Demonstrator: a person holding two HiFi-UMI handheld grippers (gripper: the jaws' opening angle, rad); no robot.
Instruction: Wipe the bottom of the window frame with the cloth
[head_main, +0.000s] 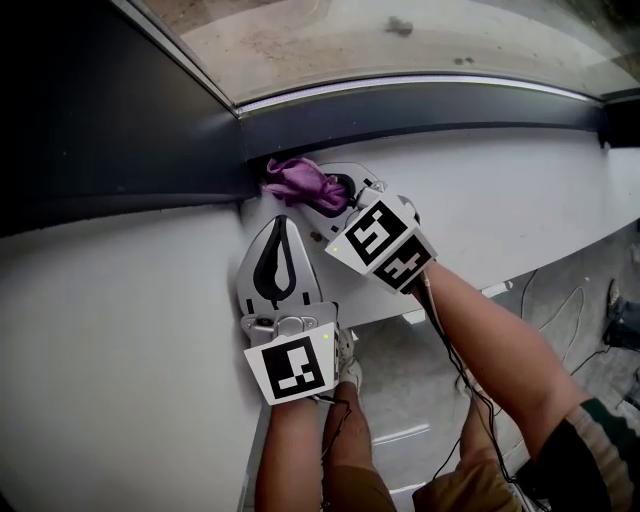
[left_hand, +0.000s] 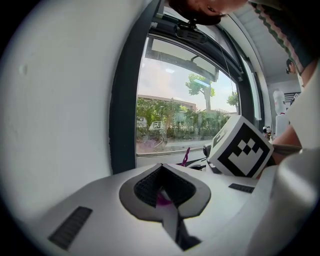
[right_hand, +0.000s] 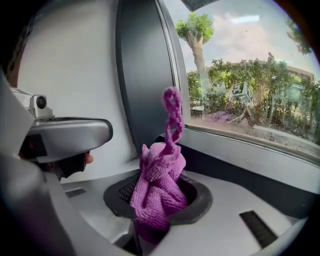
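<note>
Right gripper (head_main: 338, 192): clamped on purple cloth (head_main: 300, 181), at bottom-left corner of window frame (head_main: 420, 106). Left gripper (head_main: 280, 226): jaws together, just beside.

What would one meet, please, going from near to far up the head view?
left gripper → purple cloth → window frame's bottom rail → window glass

1. 2 tongs are showing: the left tongs (head_main: 280, 238) and the right tongs (head_main: 338, 192).
2. 1 purple cloth (head_main: 298, 180) is sitting clamped in the right tongs.
3. 2 marker cubes are riding on them: 1 (head_main: 293, 367) left, 1 (head_main: 383, 240) right.
4. 1 dark window frame (head_main: 420, 105) is running above.
5. 2 forearms are reaching in: 1 (head_main: 298, 460) left, 1 (head_main: 495, 350) right.
</note>
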